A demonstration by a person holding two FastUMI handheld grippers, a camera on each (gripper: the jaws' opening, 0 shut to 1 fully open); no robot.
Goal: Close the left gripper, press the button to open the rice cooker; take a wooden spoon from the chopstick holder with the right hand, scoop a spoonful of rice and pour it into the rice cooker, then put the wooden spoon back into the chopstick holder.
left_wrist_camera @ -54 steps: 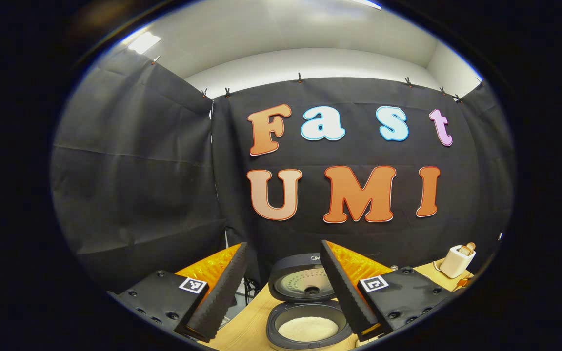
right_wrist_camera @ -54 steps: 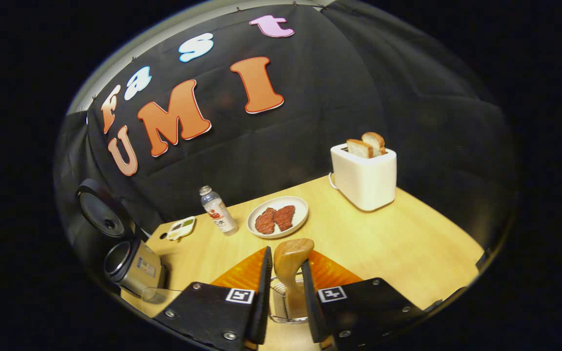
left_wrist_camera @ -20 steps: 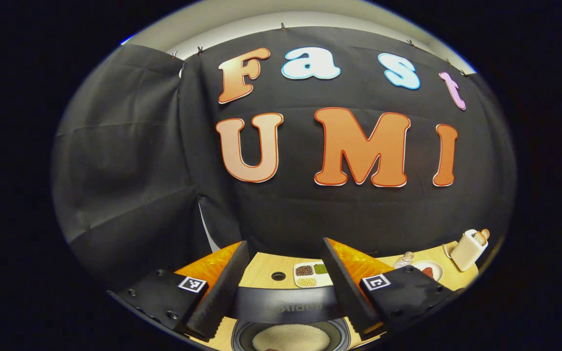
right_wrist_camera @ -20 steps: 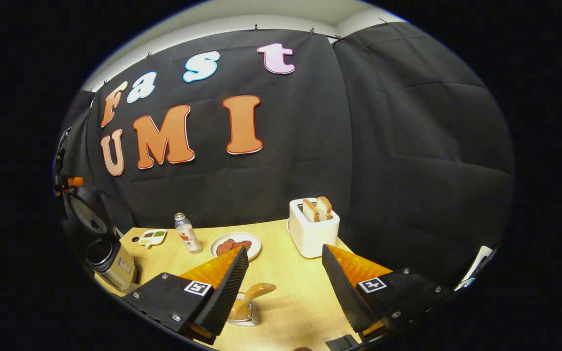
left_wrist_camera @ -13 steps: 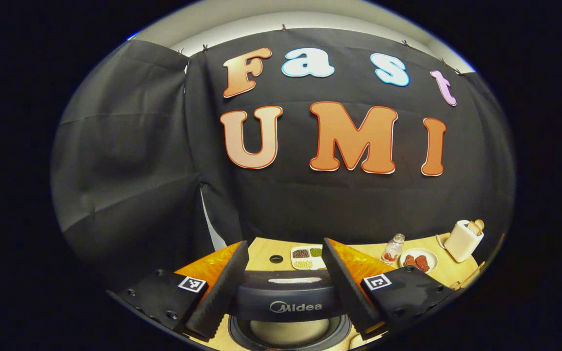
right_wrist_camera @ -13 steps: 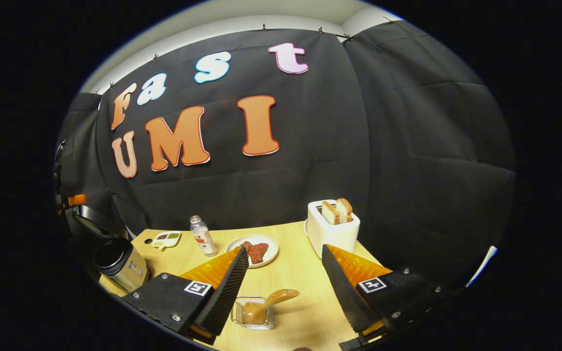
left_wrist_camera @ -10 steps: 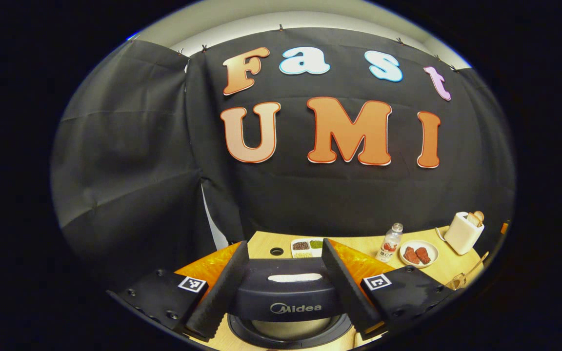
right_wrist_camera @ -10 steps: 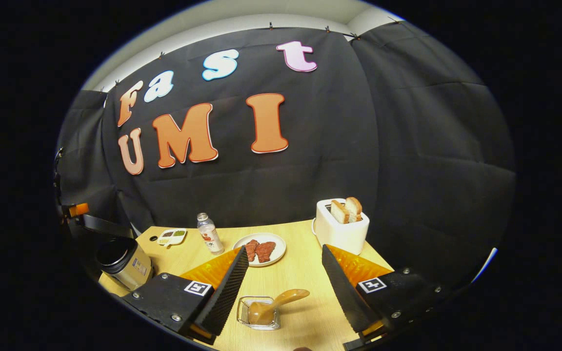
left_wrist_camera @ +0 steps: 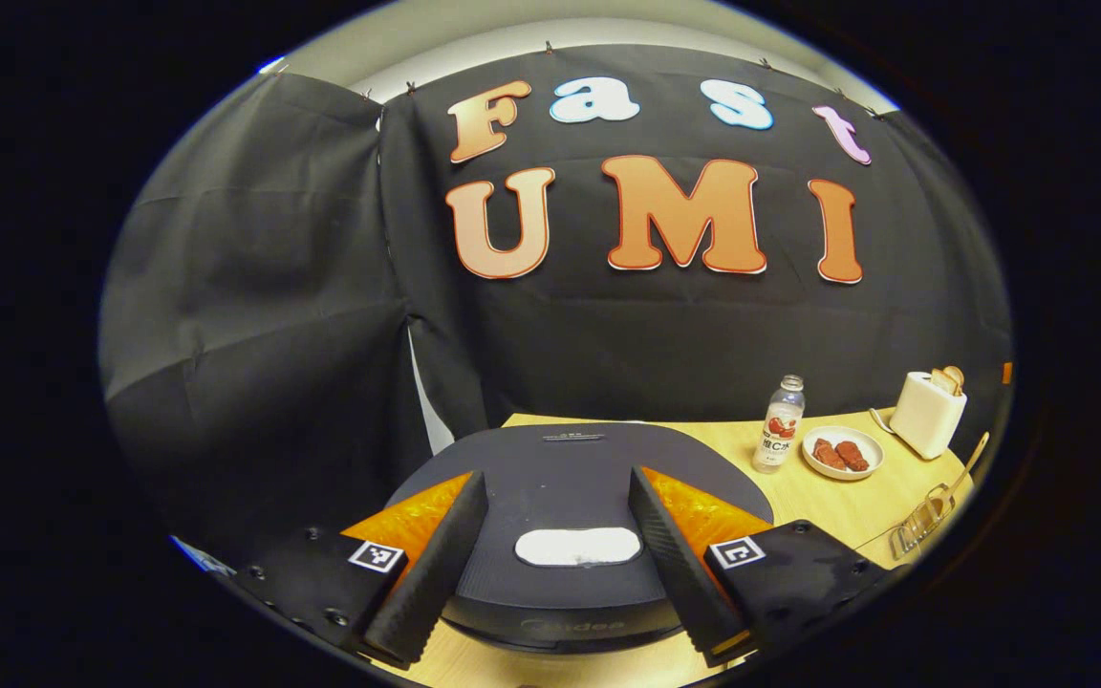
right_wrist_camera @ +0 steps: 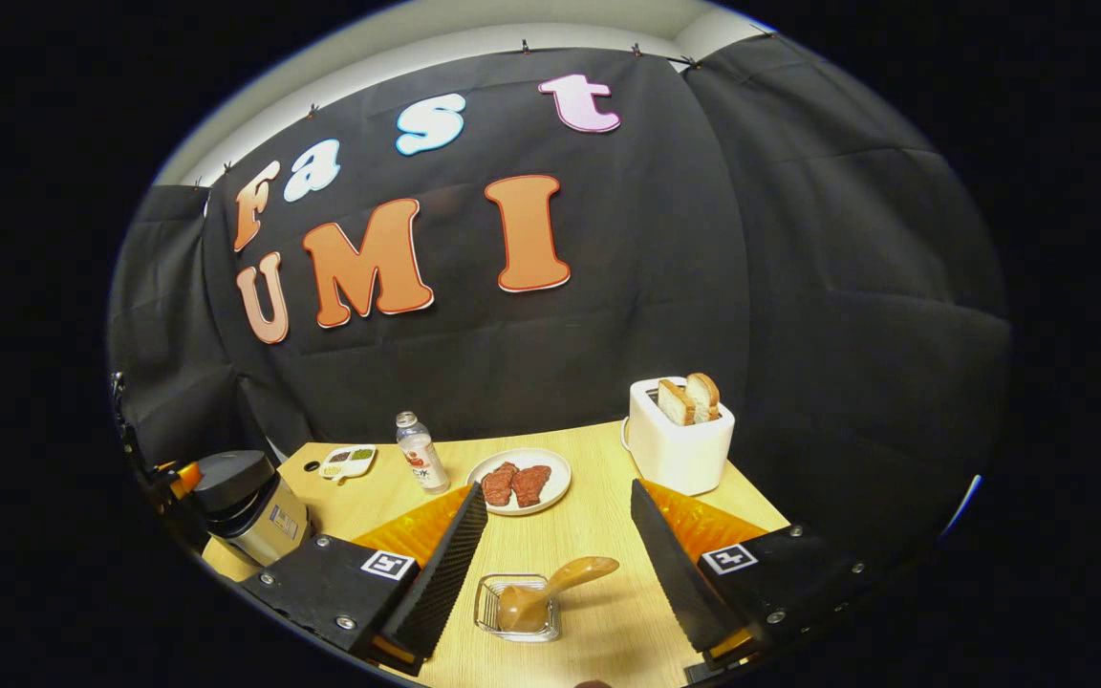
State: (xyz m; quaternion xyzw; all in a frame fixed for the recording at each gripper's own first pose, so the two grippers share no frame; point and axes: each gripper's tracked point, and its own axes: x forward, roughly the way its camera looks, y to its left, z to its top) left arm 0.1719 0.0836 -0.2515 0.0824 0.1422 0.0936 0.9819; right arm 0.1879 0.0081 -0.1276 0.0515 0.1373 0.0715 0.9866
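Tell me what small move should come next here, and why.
Probably just lift the left gripper up and away from the rice cooker. Its lid is down and the open fingers straddle it without gripping. The wooden spoon already sits in the chopstick holder, and the right gripper is open and empty, so little seems left.

Left gripper view sits low over the rice cooker [left_wrist_camera: 560, 478]; right gripper view looks across the table [right_wrist_camera: 608, 535]; both catch the toaster [left_wrist_camera: 928, 416].

We see the plate [right_wrist_camera: 519, 482] on the table [right_wrist_camera: 598, 535]: bottle [right_wrist_camera: 420, 453] left of it, toaster [right_wrist_camera: 680, 445] right, chopstick holder [right_wrist_camera: 517, 607] before it.
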